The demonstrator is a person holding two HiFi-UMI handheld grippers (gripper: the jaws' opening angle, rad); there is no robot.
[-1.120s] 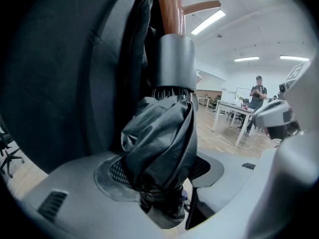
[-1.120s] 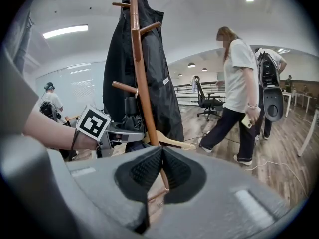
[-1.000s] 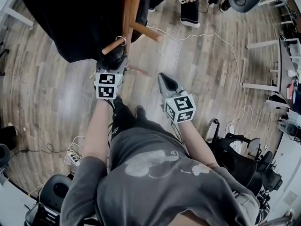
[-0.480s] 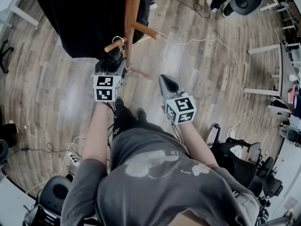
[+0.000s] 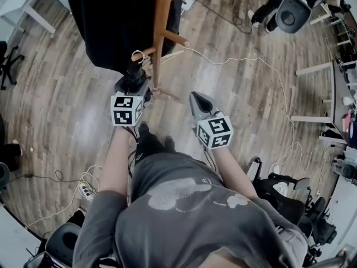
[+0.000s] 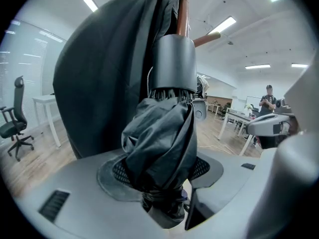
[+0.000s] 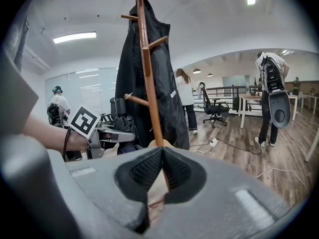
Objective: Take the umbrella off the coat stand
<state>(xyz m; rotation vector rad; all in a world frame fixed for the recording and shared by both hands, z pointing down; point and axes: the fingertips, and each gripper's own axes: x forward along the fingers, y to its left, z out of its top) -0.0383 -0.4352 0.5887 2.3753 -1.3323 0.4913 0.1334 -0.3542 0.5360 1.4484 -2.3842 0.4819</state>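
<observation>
My left gripper (image 5: 133,81) is shut on the folded black umbrella (image 6: 162,143), its pads pressing the bunched fabric from both sides. The umbrella stands upright with its dark cylindrical handle (image 6: 173,63) on top. In the head view its strap loop (image 5: 138,55) sits at the outer end of a low peg (image 5: 147,53) of the wooden coat stand (image 5: 163,21). My right gripper (image 5: 196,99) hangs to the right of the stand, shut, with nothing between its pads (image 7: 144,168). From the right gripper view the left gripper (image 7: 107,133) and umbrella (image 7: 119,108) show left of the stand's pole (image 7: 148,68).
A long black coat (image 5: 117,21) hangs on the stand, right behind the umbrella. A white cable (image 5: 234,57) runs over the wooden floor. Office chairs (image 5: 293,10), table legs (image 5: 312,68) and people (image 7: 185,96) stand around the room. A power strip (image 5: 86,188) lies near my feet.
My left gripper has lifted with the umbrella in it, beside the low peg. The right gripper has risen a little. The head view has shifted, showing more of the floor behind the stand.
</observation>
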